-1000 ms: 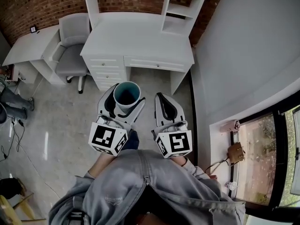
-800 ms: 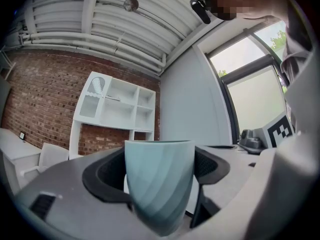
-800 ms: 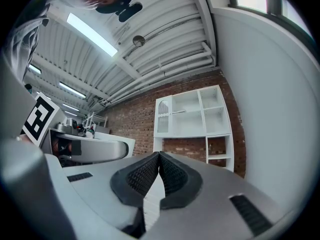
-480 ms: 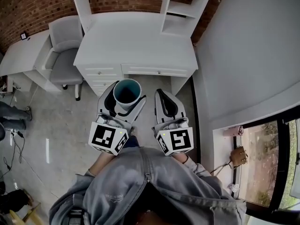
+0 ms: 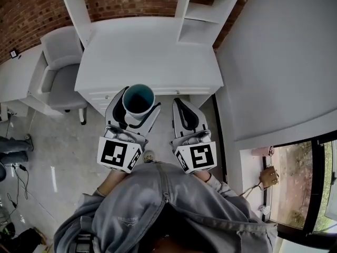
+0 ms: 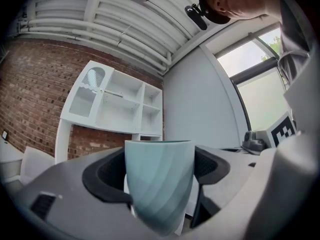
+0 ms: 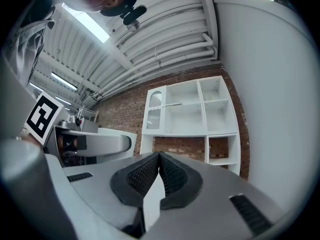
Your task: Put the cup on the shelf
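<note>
**Cup clamped in L gripper, at the desk's front edge**

Teal cup (image 5: 138, 100) is upright, mouth up, w/ L gripper (image 5: 140, 99) jaws spread wide round it and pads pressing both sides. In the left gripper view its ribbed wall fills the gap. In the head view the cup overlaps the front edge of the white desk (image 5: 152, 51). R gripper (image 5: 177, 103) is just beside it, jaws closed tight together, holding nothing. Shelf unit (image 5: 202, 16) stands at the desk's back right. Grey chair (image 5: 59, 70) is left of the desk, brick wall (image 5: 131, 1) behind.
</note>
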Tool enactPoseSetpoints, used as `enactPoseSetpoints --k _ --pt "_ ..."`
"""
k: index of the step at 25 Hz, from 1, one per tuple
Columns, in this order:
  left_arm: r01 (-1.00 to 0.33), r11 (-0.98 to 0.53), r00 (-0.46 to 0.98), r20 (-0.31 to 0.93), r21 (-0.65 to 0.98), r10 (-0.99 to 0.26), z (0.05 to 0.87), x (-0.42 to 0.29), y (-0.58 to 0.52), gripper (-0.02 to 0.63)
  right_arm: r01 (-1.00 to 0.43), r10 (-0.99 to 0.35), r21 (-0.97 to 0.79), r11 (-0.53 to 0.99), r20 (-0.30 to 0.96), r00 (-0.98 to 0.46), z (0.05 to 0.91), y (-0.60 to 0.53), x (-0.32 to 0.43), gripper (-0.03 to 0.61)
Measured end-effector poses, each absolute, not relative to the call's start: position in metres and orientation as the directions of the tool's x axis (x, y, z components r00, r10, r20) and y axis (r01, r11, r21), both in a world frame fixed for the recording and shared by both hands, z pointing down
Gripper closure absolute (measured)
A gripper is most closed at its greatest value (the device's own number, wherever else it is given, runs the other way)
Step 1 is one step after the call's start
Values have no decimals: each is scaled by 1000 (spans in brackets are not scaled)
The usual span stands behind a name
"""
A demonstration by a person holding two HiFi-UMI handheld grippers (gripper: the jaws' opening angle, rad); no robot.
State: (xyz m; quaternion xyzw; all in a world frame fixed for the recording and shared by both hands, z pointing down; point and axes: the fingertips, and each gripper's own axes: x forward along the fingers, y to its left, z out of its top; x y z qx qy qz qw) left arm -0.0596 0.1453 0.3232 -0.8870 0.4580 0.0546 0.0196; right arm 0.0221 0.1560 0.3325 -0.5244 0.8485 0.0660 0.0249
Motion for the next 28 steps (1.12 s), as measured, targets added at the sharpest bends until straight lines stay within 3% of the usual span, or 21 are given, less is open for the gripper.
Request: enactPoseSetpoints --k 28 --pt "-786 -615 610 -81 64 -788 346 -71 33 230 -886 -883 88 455 -84 -461 342 41 1 551"
